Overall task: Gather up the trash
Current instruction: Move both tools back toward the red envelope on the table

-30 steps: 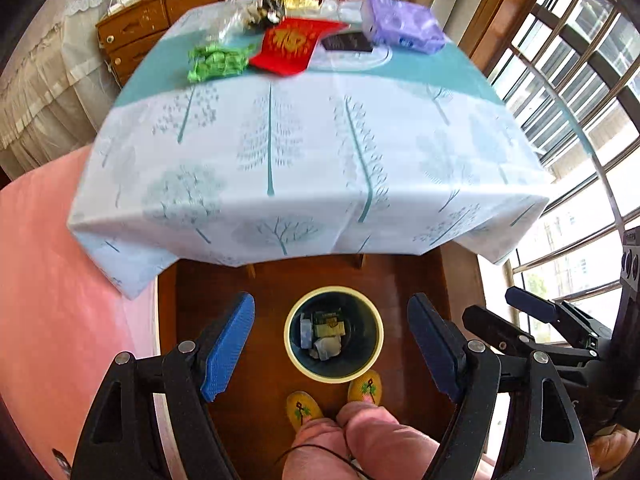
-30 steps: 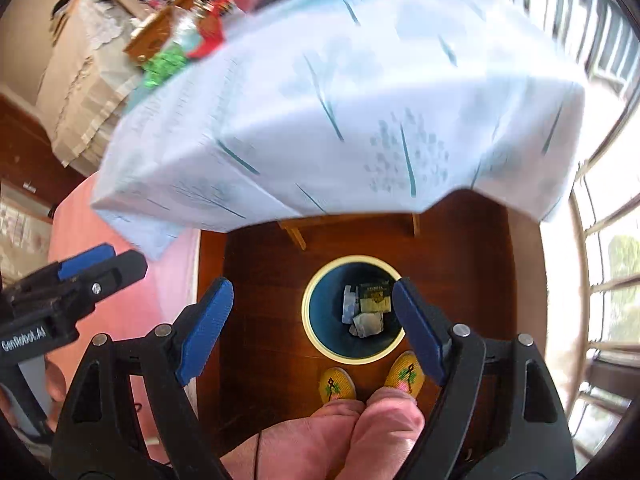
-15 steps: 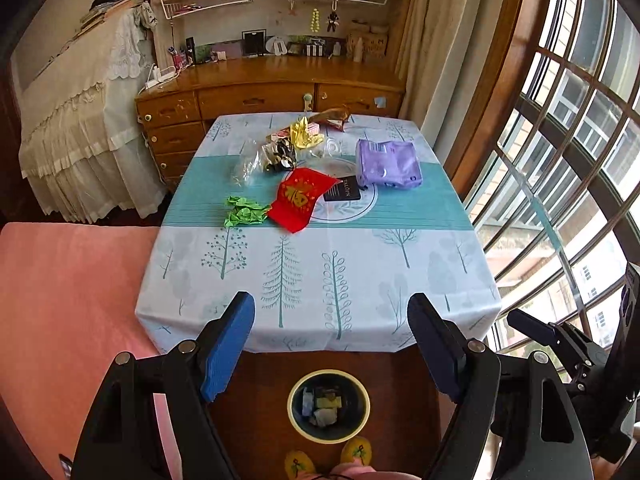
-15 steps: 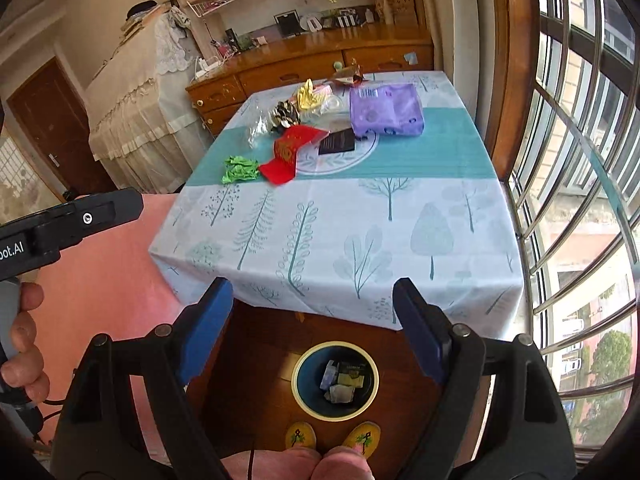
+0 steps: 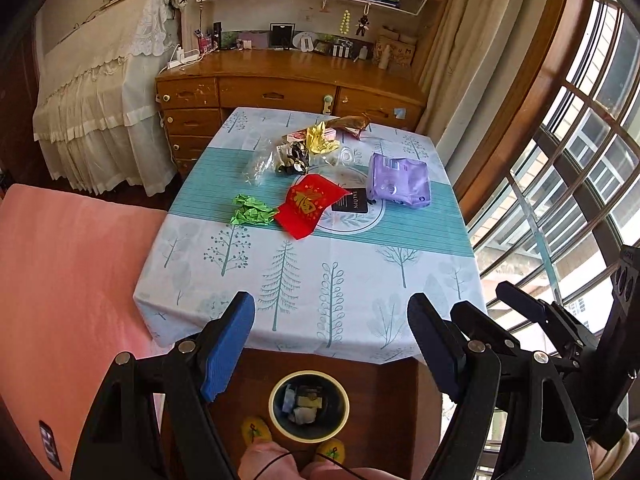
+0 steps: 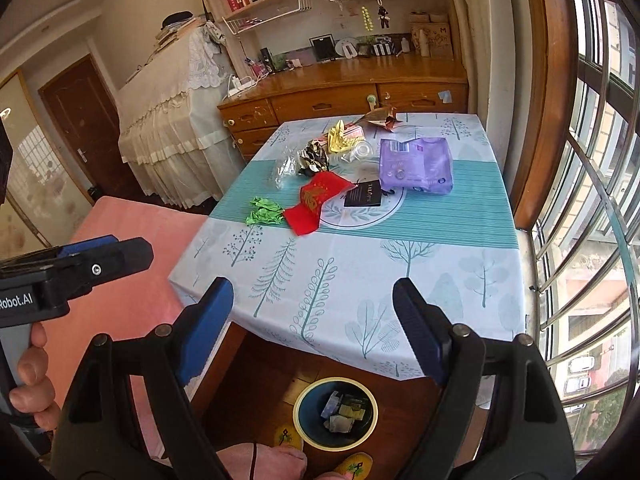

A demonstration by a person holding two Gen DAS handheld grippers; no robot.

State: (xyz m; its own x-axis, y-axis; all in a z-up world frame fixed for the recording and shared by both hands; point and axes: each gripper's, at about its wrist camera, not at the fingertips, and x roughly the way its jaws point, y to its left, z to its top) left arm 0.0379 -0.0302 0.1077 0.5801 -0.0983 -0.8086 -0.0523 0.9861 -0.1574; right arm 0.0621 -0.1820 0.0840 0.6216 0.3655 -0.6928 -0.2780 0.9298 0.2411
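Observation:
Trash lies on the far half of the table: a crumpled green wrapper, a red packet, a black sachet, a purple pack, a yellow wrapper, a dark crumpled wrapper and clear plastic. A round bin with several scraps inside stands on the floor before the table. My left gripper and right gripper are both open and empty, held above the table's near edge.
The table wears a tree-print cloth. A pink bed is at the left, a wooden dresser behind, barred windows at the right. The person's feet in yellow slippers stand by the bin.
Both grippers have tilted up from looking down at the bin to looking across the table. The trash on the table has not moved.

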